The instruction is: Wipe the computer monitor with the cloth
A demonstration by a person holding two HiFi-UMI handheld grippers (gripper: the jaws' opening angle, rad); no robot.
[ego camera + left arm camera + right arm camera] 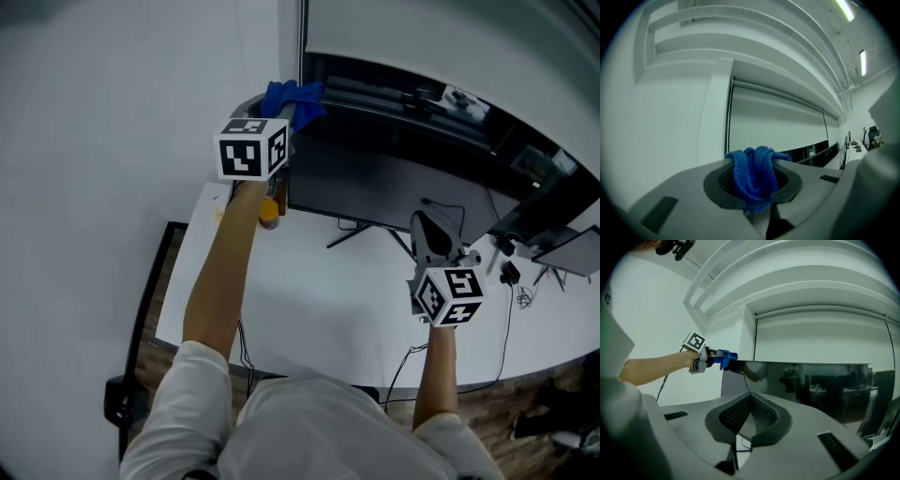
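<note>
Closest to my lens, the left gripper [757, 197] has its jaws clamped on a bunched fold of the blue cloth [752, 171], which bulges up between them. The cloth sits at the upper left corner of the dark monitor [811, 390], apparently touching its edge there.

I judge the cloth soft, light and floppy. Gripped as a wad like this, only the loose loops will meet the glass, so I would keep the pressure gentle. The monitor looks stiff but fragile, perched on a thin stand [361, 232] on the white desk [309, 300], and it could rock if pushed.

My right gripper [749, 416] has its jaws pressed together on nothing, held over the desk in front of the screen.

No brand or writing is readable. The cubes [251, 148] carry only black-and-white square markers.
</note>
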